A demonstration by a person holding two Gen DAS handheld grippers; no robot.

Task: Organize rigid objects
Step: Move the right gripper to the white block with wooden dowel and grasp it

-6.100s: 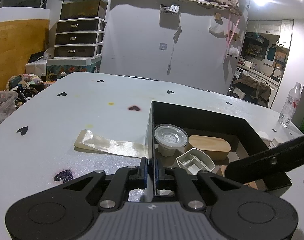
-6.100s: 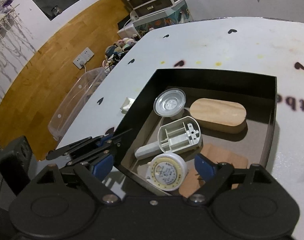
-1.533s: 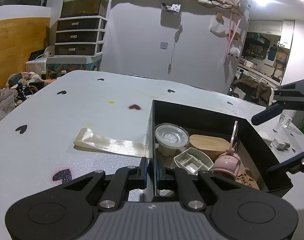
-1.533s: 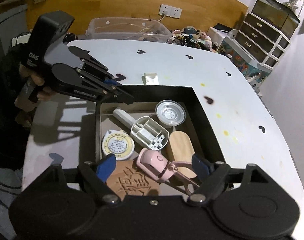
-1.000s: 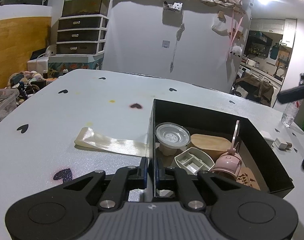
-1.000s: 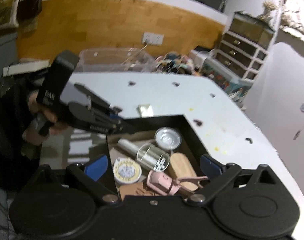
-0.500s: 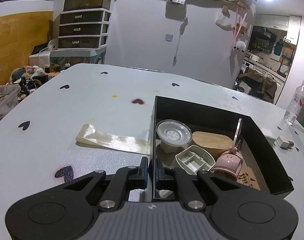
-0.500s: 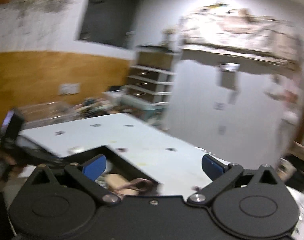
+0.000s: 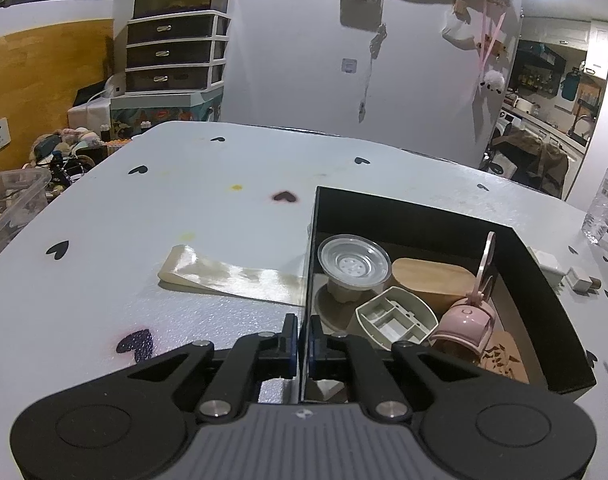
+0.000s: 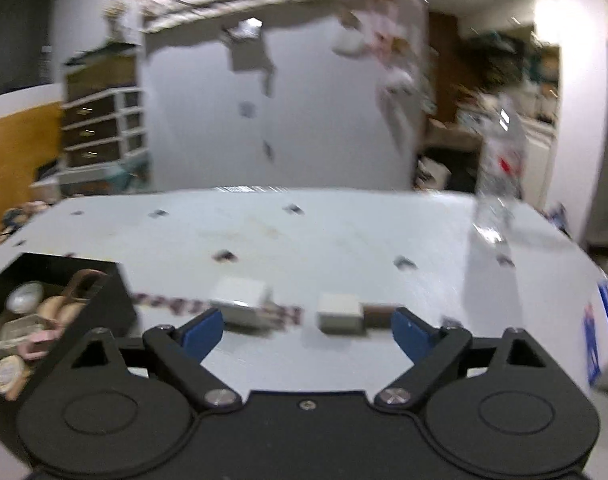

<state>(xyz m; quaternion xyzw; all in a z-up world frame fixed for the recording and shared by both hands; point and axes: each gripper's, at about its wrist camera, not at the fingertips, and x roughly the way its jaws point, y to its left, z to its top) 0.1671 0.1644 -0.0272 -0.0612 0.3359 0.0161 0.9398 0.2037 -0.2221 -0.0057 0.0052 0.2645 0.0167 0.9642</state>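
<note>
While the left gripper (image 9: 302,338) stays pressed together on the near wall of the black box (image 9: 536,280), pinning it to the desk (image 9: 184,216), the right gripper (image 10: 307,330) is out over the open surface to the box's right, its jaws wide but beginning to close with nothing between them. The box already holds a pink eyelash curler (image 9: 466,322), a wooden lid (image 9: 432,278), a clear cup lid (image 9: 354,258) and a grey divided tray (image 9: 396,320). Two pieces are left outside: a small white block with a brown end (image 10: 340,312) just ahead of the spread fingers, and a white adapter (image 10: 242,296) to its left. The fetching step looks underway; next the right gripper should settle around the block before pinching.
</note>
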